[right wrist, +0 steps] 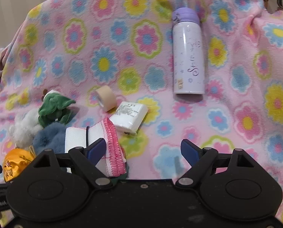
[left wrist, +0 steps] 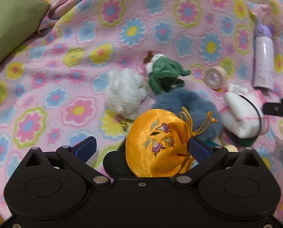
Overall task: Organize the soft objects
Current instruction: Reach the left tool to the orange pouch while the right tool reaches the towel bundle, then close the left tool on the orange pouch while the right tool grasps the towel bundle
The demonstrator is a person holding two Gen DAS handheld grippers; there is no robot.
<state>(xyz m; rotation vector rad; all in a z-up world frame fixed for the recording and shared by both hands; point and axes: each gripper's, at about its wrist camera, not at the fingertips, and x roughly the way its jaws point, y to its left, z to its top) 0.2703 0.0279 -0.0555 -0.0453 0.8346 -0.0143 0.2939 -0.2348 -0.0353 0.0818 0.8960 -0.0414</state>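
An orange drawstring pouch lies between the fingers of my left gripper, which is open; the pouch leans against the right finger, apart from the left one. Beyond it lie a white fluffy toy, a green plush and a blue-grey furry toy. A white and pink knitted cloth lies by the left finger of my right gripper, which is open and empty. The pouch also shows in the right wrist view.
All rests on a pink flowered blanket. A lilac flask, a roll of tape and a white packet lie beyond the right gripper. A green pillow sits at the far left.
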